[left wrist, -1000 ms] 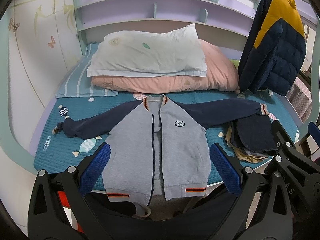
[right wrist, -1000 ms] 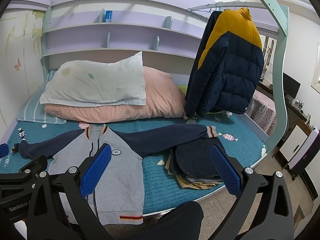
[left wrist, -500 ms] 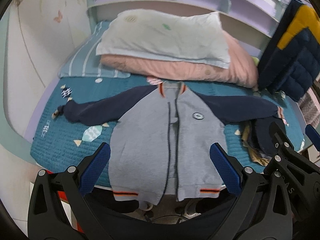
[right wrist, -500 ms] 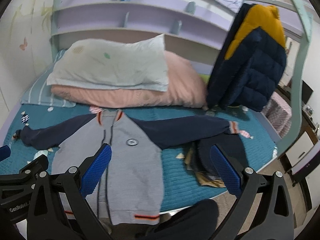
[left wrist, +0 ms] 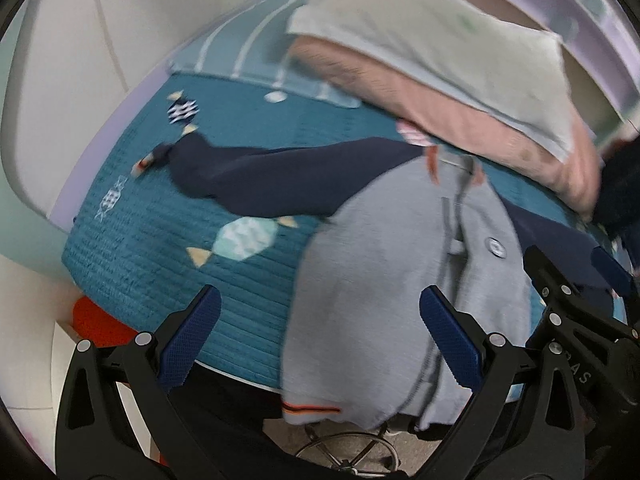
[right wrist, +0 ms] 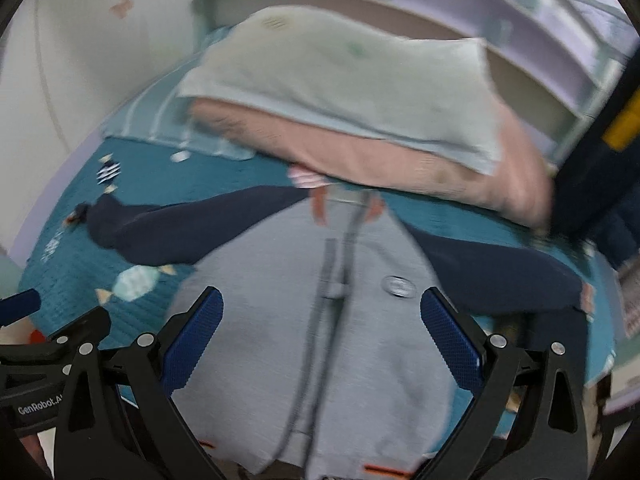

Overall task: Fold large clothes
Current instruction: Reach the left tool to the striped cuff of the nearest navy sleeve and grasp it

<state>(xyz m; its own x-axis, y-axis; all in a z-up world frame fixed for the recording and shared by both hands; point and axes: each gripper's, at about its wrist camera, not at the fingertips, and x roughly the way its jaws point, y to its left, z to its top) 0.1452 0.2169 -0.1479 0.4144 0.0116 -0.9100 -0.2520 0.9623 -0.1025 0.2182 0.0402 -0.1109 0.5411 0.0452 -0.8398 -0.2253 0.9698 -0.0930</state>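
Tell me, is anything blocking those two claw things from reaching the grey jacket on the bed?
Nothing visible does. The jacket lies spread flat on the bed cover, straight ahead of both the left gripper and the right gripper, whose jaws are open. The pillows sit beyond its collar, out of the way.

Bare bedspread point(left wrist: 132, 248) beside jacket point(left wrist: 384, 280)

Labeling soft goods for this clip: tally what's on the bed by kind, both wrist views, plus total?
Jackets laid flat: 1, grey jacket with navy sleeves
Hanging jackets: 1, navy-and-yellow puffer at the bed's right end
Pillows: 3, pale green pillow, pink pillow, striped blue pillow
Quilts: 1, teal quilt
Total: 6
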